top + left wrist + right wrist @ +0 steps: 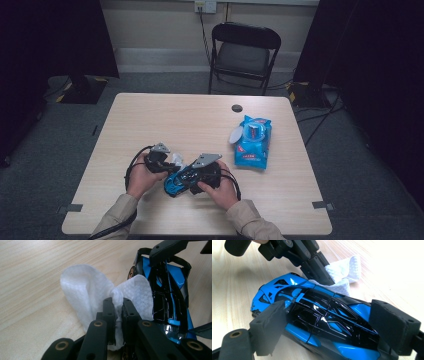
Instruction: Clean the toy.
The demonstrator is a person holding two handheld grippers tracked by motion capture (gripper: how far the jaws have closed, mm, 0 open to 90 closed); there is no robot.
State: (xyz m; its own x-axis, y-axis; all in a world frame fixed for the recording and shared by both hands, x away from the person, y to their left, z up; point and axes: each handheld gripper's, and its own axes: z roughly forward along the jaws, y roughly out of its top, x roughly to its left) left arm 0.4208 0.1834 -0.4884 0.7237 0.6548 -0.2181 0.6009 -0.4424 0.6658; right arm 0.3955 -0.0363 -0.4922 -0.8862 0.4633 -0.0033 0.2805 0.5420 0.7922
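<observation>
The left gripper (117, 305) has its two jaws pinched tight on one white wipe (87, 292), which bulges out in two lobes, one on each side of the jaws. The right lobe lies against the side of one blue and black toy car (170, 297). In the right gripper view the left gripper (322, 277) comes in from the top, its tips and the wipe (342, 272) pressed to the far edge of the car (317, 315).

The right gripper (325, 322) clamps that car across its body, one pad on each flank (the glossy black roof shows between the two pads). The car lies on the table (200, 120), near the person's edge.

In the high view the two grippers meet over the car (176, 184): the left gripper (167, 162) in the left hand (142, 177), the right gripper (192, 176) in the right hand (220, 190). Each carries one grey three-cornered plate on top.

Well apart to the right lies one blue pack (253, 141) of wipes, its lid flipped open. Beyond the table's far edge stands one black folding chair (243, 52).
</observation>
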